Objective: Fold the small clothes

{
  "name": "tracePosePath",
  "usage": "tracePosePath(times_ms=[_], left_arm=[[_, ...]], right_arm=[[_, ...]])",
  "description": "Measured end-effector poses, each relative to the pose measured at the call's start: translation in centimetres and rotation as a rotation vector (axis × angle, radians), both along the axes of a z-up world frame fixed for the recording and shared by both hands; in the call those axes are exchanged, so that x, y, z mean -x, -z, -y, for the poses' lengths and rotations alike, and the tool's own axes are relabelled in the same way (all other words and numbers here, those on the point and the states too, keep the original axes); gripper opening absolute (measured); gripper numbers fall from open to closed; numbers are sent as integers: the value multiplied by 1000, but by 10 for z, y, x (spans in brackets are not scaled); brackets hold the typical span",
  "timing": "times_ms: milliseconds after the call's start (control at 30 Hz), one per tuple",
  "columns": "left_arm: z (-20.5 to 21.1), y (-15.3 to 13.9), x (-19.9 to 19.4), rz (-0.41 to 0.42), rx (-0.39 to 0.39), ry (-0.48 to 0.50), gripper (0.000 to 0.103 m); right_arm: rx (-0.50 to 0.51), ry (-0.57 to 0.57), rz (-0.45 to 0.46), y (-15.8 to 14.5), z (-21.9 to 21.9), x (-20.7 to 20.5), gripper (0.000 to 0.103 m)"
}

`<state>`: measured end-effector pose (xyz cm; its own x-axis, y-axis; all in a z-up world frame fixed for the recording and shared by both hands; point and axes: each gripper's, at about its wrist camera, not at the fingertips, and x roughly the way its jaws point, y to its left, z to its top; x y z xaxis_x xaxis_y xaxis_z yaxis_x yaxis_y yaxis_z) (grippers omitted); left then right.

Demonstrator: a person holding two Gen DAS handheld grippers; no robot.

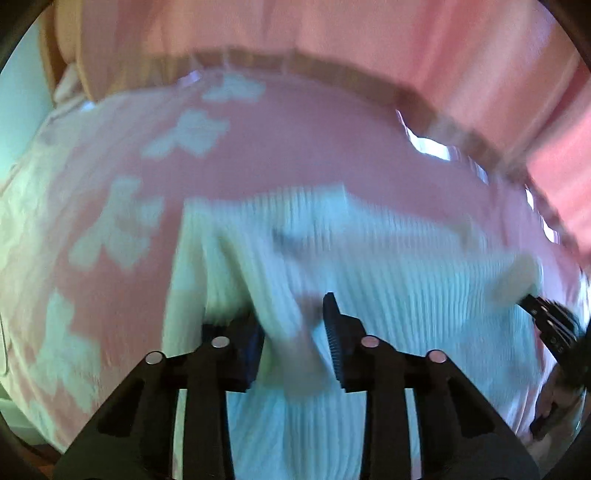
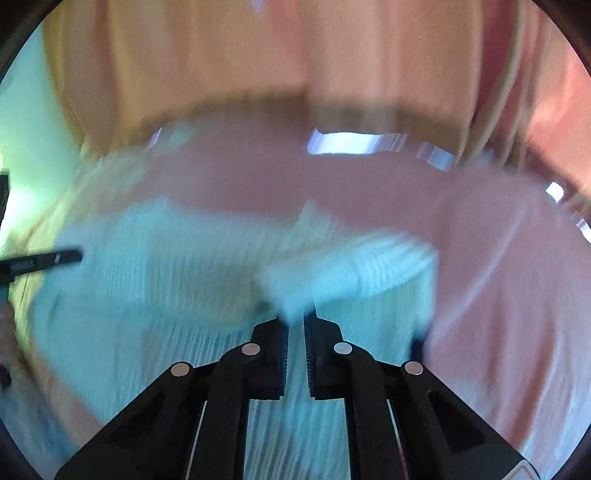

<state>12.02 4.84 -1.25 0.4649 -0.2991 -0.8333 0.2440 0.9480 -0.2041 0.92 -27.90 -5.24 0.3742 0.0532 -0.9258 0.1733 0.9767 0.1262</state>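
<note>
My left gripper [image 1: 293, 332] has a fold of the white ribbed garment [image 1: 388, 251] bunched between its fingers, which stand a little apart with the cloth filling the gap, so it is pinching the garment. My right gripper [image 2: 295, 328] is nearly pressed together, its fingers nipping a lifted edge of the same garment [image 2: 155, 266] at their tips. In the left view the garment spreads from the fingers out toward 12 and 3 o'clock, and my right gripper [image 1: 550, 321] shows at its 3 o'clock edge. In the right view a raised flap of the garment stands just past the tips at 1 o'clock, and my left gripper [image 2: 40, 260] pokes in at 9 o'clock. The garment lies on a pink cloth [image 1: 295, 147] with pale cloud shapes [image 1: 192, 136] toward 10 o'clock. Beyond it hangs a pink curtain [image 1: 369, 33]. Both views are motion-blurred.
</note>
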Motion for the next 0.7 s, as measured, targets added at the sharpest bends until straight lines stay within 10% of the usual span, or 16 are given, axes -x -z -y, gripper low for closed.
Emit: tracePosePath(times_ms=[100, 333, 633, 700], left_arm=[[-26, -15, -27, 67, -13, -201, 51], [-49, -35, 19, 212, -26, -144, 83], [-32, 12, 59, 55, -153, -31, 84], [-41, 23, 60, -17, -96, -44, 62]], right_arm=[[128, 154, 107, -24, 29, -13, 45], [36, 162, -8, -34, 39, 33, 46], [17, 163, -109, -33, 34, 104, 64], [-25, 185, -139, -24, 36, 114, 53]])
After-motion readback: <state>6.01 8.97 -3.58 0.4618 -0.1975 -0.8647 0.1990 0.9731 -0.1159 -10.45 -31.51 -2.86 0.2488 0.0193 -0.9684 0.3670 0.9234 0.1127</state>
